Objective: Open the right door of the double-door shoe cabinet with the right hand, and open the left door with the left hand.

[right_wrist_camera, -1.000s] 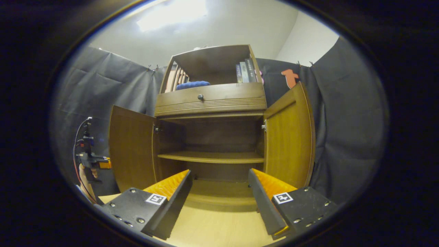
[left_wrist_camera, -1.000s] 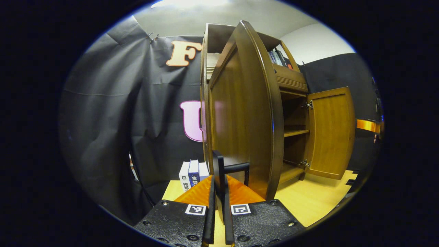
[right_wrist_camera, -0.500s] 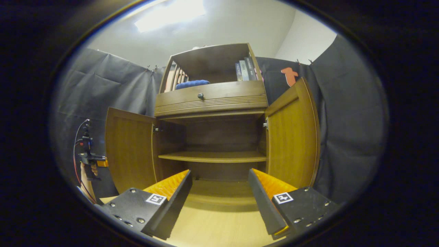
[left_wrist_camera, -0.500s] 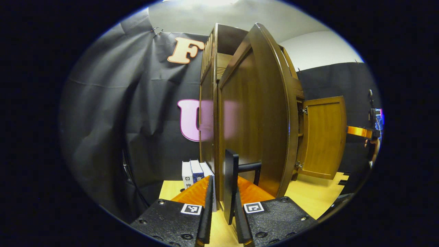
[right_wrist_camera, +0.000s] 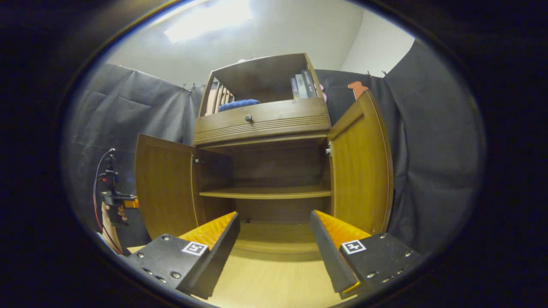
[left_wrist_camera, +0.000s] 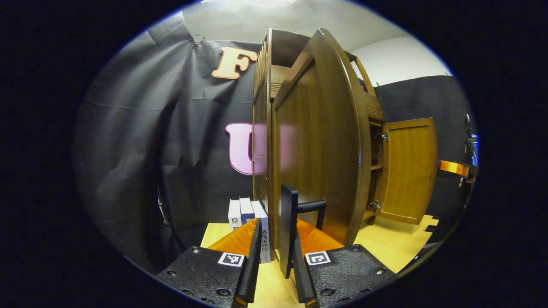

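1. Here, in the left gripper view, we see three boxed books standing on the pale wooden floor at the far left, beside the shoe cabinet.
2. Our left gripper sits low at centre with its fingers slightly parted; the black handle of the left door stands in the gap, but we cannot tell whether either finger presses on it.
3. That door stands swung wide, edge-on to us; beyond it to the right is the open right door.
4. In the right gripper view, a hand holds the other gripper at far left, just beside the left door.
5. Our right gripper is released, fingers spread wide, well apart from the right door, facing the cabinet's bare shelf between both open doors.
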The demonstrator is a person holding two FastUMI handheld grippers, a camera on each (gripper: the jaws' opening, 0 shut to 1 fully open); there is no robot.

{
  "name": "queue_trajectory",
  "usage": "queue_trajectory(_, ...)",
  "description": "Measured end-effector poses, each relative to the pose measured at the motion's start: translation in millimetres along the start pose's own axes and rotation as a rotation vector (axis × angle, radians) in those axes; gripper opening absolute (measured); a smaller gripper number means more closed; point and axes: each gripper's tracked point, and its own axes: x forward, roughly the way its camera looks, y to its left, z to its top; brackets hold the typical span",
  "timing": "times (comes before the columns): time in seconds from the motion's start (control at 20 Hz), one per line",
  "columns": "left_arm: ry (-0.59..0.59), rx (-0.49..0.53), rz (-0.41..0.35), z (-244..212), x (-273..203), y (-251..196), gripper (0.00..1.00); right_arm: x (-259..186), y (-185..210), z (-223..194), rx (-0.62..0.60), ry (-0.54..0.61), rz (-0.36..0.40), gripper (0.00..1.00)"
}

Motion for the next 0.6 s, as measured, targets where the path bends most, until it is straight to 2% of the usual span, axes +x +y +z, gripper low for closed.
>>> queue_trajectory(0.1,-0.017,-0.004,0.021,2,-12,4,0.41,-5,0,-2,-0.004,-0.002,0.005,0.98)
queue_trajectory(0.15,-0.035,0.002,0.041,7,-19,8,0.46,-8,0,-3,-0.005,-0.002,0.006,0.98)
queue_trajectory(0.25,-0.071,0.012,0.069,17,-36,9,0.61,-12,-1,-3,-0.003,-0.006,0.012,0.98)
queue_trajectory(0.35,-0.083,0.020,0.134,22,-48,14,0.77,-15,-4,-2,0.005,-0.014,0.014,0.98)
queue_trajectory(0.6,-0.099,-0.008,0.279,27,-75,13,0.84,-23,-13,4,0.037,-0.048,-0.003,0.98)
